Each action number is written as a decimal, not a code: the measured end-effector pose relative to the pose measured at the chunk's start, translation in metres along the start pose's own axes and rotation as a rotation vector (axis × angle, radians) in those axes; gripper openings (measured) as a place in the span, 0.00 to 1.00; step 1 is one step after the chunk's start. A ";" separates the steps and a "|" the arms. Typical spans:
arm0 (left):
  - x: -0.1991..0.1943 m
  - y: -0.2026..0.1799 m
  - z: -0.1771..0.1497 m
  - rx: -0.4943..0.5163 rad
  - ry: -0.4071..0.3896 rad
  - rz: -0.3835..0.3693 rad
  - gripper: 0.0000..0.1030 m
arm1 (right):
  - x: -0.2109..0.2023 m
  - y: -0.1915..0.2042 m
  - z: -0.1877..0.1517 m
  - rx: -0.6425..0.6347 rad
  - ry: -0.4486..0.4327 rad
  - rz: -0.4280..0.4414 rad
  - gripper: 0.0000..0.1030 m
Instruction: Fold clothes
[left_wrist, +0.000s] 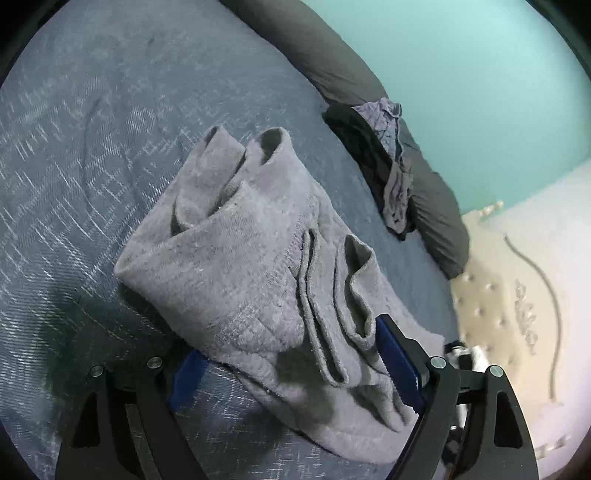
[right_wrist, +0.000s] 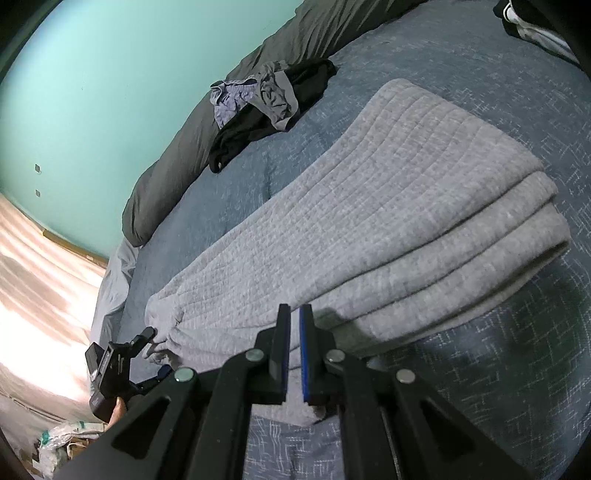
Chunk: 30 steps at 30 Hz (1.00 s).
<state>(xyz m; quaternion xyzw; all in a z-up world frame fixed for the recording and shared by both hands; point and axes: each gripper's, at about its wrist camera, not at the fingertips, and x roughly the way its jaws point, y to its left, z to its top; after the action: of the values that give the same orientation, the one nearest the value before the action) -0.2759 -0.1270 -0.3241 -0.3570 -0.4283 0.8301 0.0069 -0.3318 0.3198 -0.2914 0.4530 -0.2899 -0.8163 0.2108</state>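
We see the bed, covered in a blue-grey patterned spread, filling most of both views, with a teal wall behind it. A long dark grey pillow lies along the bed's far edge. In the middle of the spread rests the grey quilted garment, folded into several stacked layers; from the right wrist its top lies flat and the layered fold edges show at its right side, while from the left wrist its loose edges and rolled ends bunch up. Near the pillow sits a small heap of other clothes, black and grey-purple pieces tangled together, well apart from the folded garment. Our left hand-held gripper stands spread wide, the garment's near end lying between its blue pads with the right pad against the cloth, and the left pad apart from it. Our right hand-held gripper is pressed together at the garment's near edge, and we see no cloth caught between its fingers.
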 end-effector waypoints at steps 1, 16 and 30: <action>-0.001 -0.002 -0.001 0.006 -0.004 0.022 0.84 | 0.000 0.000 0.000 0.003 0.001 0.003 0.03; -0.006 0.000 0.009 0.035 -0.027 0.061 0.72 | -0.002 -0.003 0.003 0.032 -0.010 0.027 0.03; -0.018 -0.040 0.014 0.136 -0.072 0.023 0.18 | -0.010 -0.017 0.006 0.076 -0.021 0.033 0.03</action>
<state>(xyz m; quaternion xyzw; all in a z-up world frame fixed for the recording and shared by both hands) -0.2830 -0.1174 -0.2791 -0.3305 -0.3667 0.8696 0.0063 -0.3337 0.3397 -0.2938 0.4474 -0.3301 -0.8059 0.2037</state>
